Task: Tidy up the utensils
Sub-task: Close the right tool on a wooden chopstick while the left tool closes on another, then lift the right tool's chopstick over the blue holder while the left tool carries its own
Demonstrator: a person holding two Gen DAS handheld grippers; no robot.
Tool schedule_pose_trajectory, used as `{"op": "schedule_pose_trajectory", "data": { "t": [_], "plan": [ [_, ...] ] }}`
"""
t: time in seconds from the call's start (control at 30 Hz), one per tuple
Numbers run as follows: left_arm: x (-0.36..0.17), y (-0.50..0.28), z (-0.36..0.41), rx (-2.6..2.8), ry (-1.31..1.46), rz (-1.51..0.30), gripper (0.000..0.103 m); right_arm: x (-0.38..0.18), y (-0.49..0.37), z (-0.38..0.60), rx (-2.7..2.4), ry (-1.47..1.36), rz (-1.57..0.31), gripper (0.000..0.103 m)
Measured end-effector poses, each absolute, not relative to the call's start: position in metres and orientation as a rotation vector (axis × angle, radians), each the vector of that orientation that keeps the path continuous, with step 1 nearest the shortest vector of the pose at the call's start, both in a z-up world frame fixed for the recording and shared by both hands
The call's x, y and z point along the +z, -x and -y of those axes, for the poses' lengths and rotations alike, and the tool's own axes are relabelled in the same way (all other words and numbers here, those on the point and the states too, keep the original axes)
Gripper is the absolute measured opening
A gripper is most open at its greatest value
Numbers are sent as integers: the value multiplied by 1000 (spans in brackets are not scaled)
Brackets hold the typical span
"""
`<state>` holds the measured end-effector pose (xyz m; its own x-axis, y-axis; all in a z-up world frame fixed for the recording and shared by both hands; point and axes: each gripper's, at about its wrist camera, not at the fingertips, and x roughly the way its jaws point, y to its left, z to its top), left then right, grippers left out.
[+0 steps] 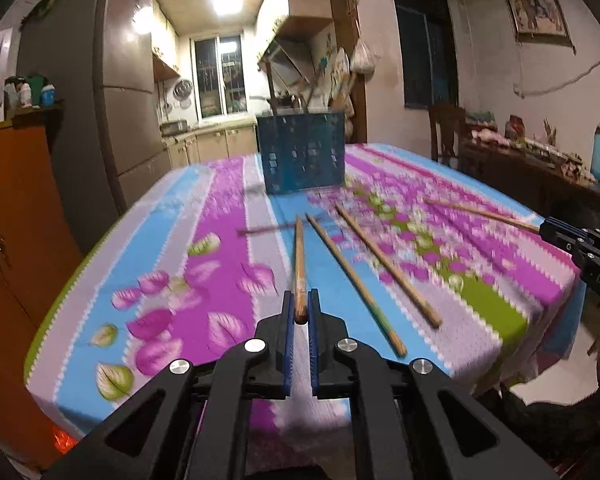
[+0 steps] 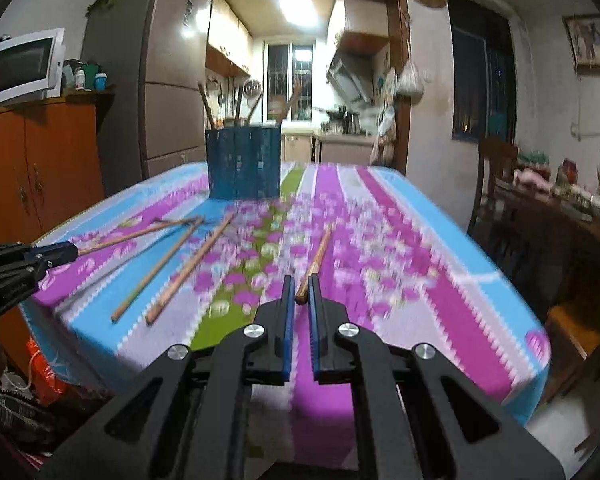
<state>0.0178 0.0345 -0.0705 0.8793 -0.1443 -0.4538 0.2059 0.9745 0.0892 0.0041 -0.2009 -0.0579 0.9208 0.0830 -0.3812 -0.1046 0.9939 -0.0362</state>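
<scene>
My left gripper (image 1: 300,304) is shut on the thick end of a wooden chopstick (image 1: 299,264) that points at a blue utensil holder (image 1: 303,152) at the table's far side. My right gripper (image 2: 302,290) is shut on another wooden chopstick (image 2: 318,258). Two loose chopsticks (image 1: 354,276) (image 1: 384,264) lie on the cloth between the grippers; in the right wrist view they lie to the left (image 2: 156,266) (image 2: 192,266). The holder (image 2: 244,162) has several utensils standing in it. The right gripper shows at the left wrist view's right edge (image 1: 548,230), the left gripper at the right wrist view's left edge (image 2: 70,252).
The table carries a floral purple, blue and green cloth (image 1: 220,240). An orange cabinet (image 1: 16,216) and a fridge (image 1: 132,100) stand to the left. A wooden chair (image 2: 496,176) and a cluttered sideboard (image 2: 560,208) stand to the right.
</scene>
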Motion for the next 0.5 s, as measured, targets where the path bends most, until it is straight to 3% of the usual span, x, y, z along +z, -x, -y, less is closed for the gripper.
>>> {"op": "schedule_pose_trajectory", "data": {
  "t": [0.5],
  "plan": [
    [30,-57,-58,-251,-84,-276,7,25,-37,200,182,199,-180,5]
  ]
}}
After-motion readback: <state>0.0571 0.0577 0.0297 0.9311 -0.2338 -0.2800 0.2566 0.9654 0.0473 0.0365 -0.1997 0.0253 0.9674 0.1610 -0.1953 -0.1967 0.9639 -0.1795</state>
